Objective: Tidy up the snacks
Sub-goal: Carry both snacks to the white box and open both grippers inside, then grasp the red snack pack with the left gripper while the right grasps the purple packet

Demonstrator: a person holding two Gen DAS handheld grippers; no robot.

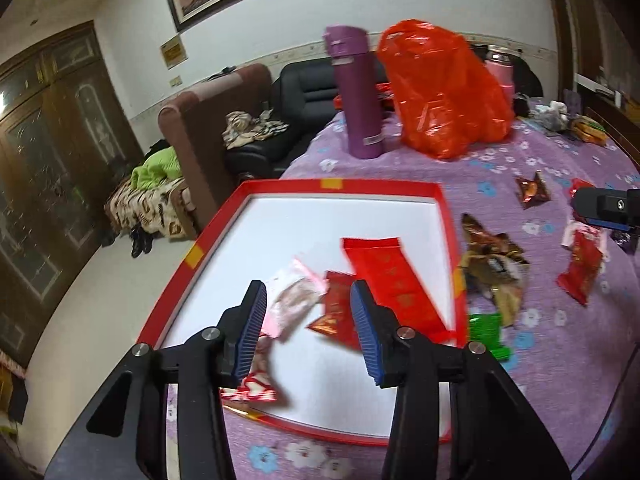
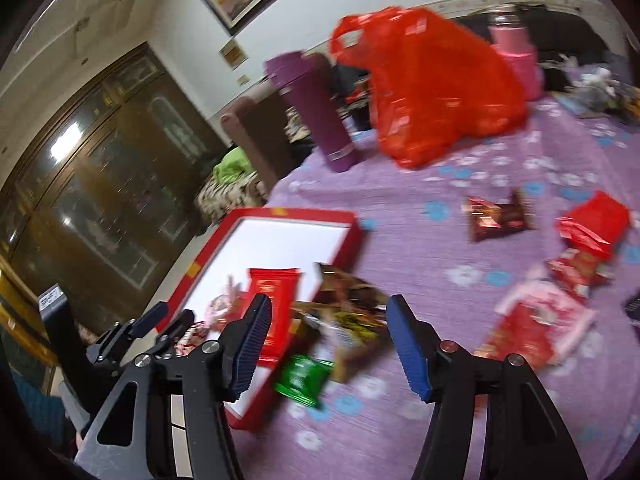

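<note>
A red-rimmed tray (image 1: 448, 216) with a white floor lies on the purple flowered cloth. It holds a long red packet (image 1: 392, 276), a pink-white packet (image 1: 294, 298), a small red packet (image 1: 340, 308) and a red-white one (image 1: 256, 388). My left gripper (image 1: 308, 286) hovers over them, open, with nothing between its pads. Just right of the tray (image 2: 296, 213) lie brown-gold packets (image 2: 352, 308) and a green packet (image 2: 302, 378). Above these my right gripper (image 2: 329, 300) stands open and holds nothing. Further right, a dark packet (image 2: 498, 216) and red packets (image 2: 592, 224) lie loose.
At the back of the table stand a purple flask (image 1: 358, 96), a red plastic bag (image 1: 440, 88) and a pink flask (image 1: 500, 68). The table edge runs just left of the tray, with floor and sofas (image 1: 256, 120) beyond. Clutter sits at the far right (image 1: 588, 128).
</note>
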